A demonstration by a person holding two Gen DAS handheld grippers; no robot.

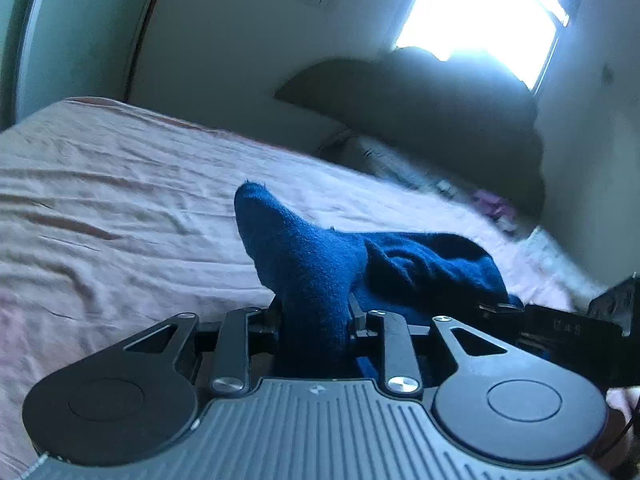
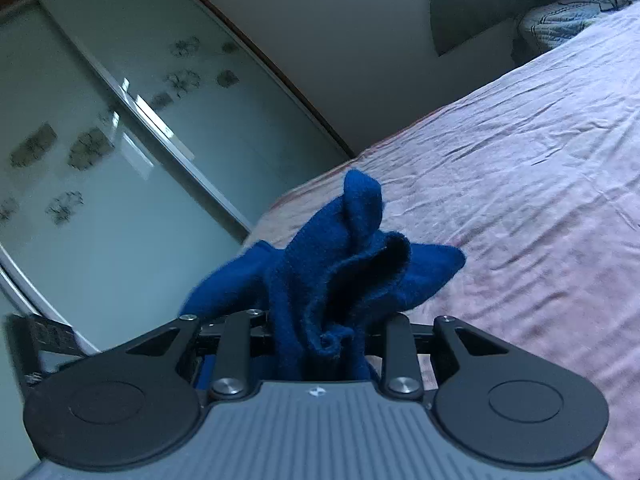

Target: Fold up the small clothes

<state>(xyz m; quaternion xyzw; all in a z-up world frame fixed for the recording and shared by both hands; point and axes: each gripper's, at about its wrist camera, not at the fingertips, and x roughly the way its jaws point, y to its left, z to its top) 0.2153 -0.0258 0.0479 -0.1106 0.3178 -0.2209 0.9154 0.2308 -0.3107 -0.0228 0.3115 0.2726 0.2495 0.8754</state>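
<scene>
While both grippers clamp it, blue sock point(image 1: 316, 264) spans sideways.

One dark blue garment point(image 1: 320, 264), two black grippers, the left gripper point(image 1: 316, 320) and the right gripper point(image 2: 320, 332), one bed with a pink sheet point(image 1: 120, 184), one bright window point(image 1: 484, 12), and two frosted wardrobe doors point(image 2: 120, 120).

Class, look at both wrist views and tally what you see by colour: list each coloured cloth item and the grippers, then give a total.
Dark blue garment: 1
Pink bedsheet: 1
Black grippers: 2, left gripper, right gripper, both clamped on the garment
Total: 4
</scene>
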